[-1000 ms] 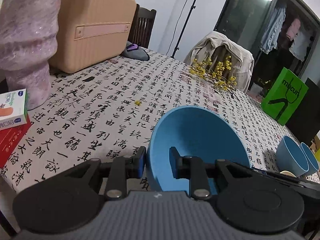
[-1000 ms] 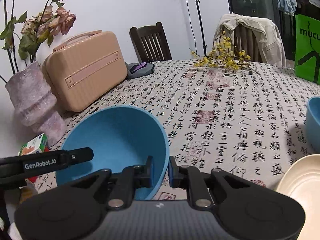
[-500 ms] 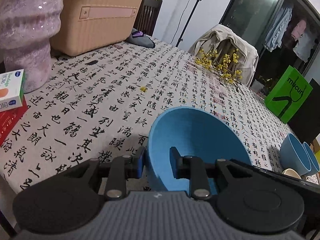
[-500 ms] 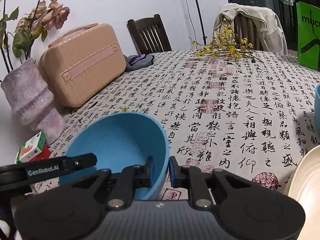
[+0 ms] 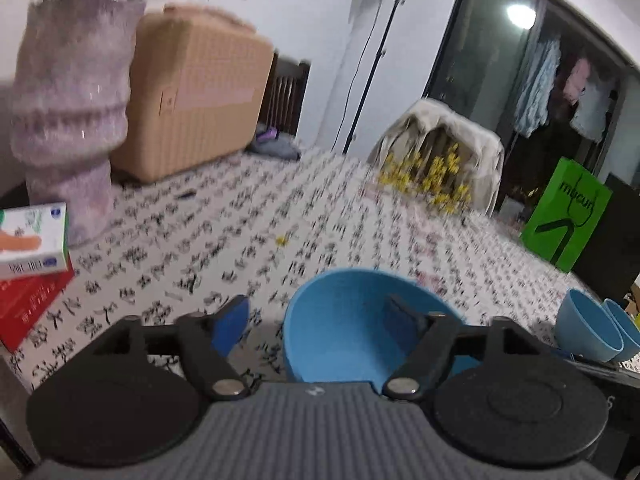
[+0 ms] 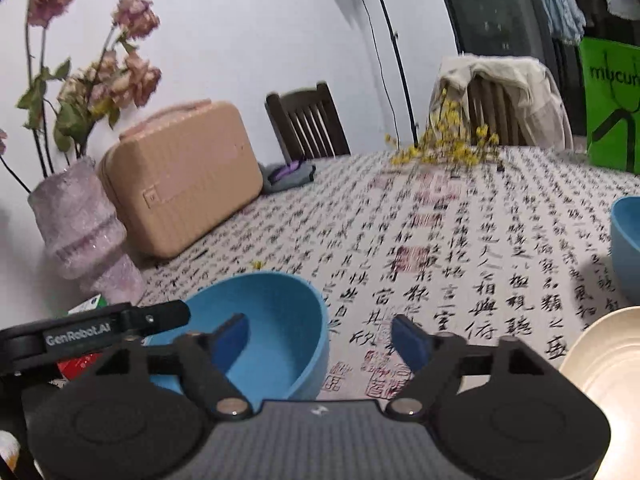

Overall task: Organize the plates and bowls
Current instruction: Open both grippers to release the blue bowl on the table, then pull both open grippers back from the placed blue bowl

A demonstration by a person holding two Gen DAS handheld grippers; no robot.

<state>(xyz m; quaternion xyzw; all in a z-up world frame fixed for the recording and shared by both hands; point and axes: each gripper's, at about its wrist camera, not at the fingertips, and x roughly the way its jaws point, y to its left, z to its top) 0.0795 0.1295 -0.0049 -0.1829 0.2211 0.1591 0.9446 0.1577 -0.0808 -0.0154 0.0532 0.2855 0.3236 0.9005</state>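
Observation:
A large blue bowl (image 5: 340, 328) (image 6: 276, 320) sits on the calligraphy tablecloth (image 6: 460, 248) right in front of both grippers. My left gripper (image 5: 316, 320) is opening. The bowl's left rim stands between its blue pads (image 5: 230, 324), which do not touch it. My right gripper (image 6: 320, 342) is opening too. The bowl's right rim lies in the gap, clear of the pads (image 6: 412, 344). In the right wrist view, part of the left gripper's body (image 6: 100, 328) reaches over the bowl's far side. Two smaller blue bowls (image 5: 588, 332) nest at the right, beside a cream plate (image 6: 600, 360).
A pink vase (image 5: 68, 120) and a tan suitcase (image 5: 192, 96) stand at the back left. Boxes (image 5: 32, 248) lie at the left edge. Yellow flowers (image 6: 444, 148), a draped chair (image 6: 504, 92) and a green bag (image 5: 568, 212) are at the far side.
Both grippers have let go of the blue bowl's rim and spread their jaws wide. The bowl now rests lower in both views.

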